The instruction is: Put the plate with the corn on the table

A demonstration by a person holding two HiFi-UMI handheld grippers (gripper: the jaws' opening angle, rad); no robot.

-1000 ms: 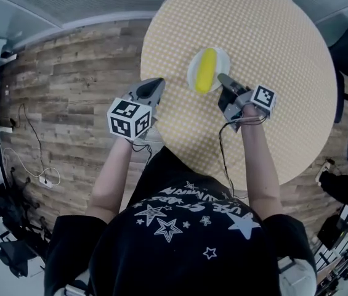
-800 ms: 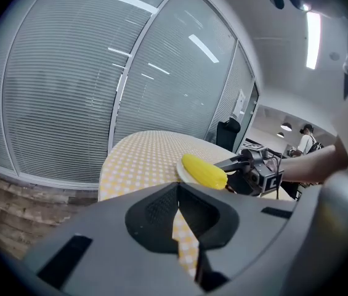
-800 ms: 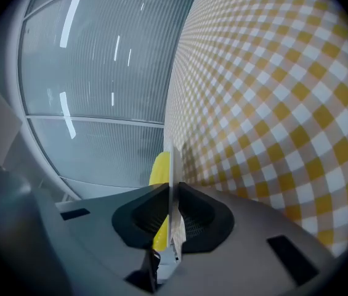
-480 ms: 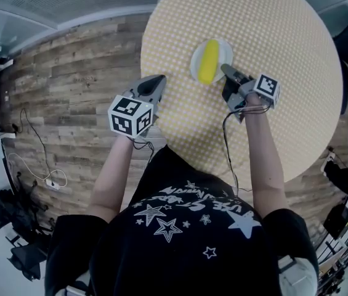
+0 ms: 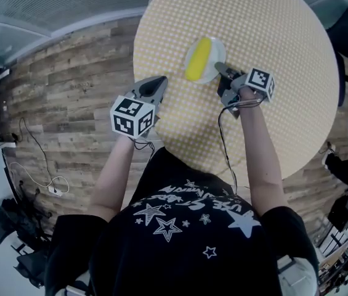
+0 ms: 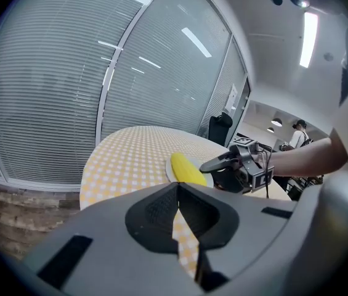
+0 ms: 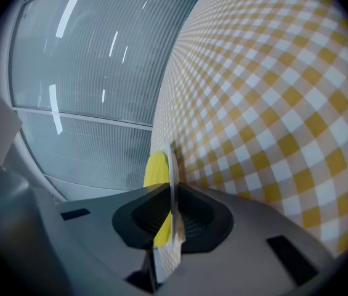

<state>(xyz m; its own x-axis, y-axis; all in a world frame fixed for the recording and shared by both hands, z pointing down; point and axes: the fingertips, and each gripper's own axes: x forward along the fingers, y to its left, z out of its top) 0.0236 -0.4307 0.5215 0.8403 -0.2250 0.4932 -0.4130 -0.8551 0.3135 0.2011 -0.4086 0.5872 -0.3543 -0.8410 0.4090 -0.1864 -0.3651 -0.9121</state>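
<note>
Right gripper: pinching the plate by one rim.
Left gripper: hanging pressed together, empty.
Risk: plate tipping, corn likely rolling onto the table.

Your right gripper is out over the round yellow-checked table, tip touching the near right rim of the white plate. Corn lies on the plate, one cob, yellow. Your left gripper hangs at the table's left edge, apart from the plate, marker cube over the wood floor. Cables lie on the floor at left.
</note>
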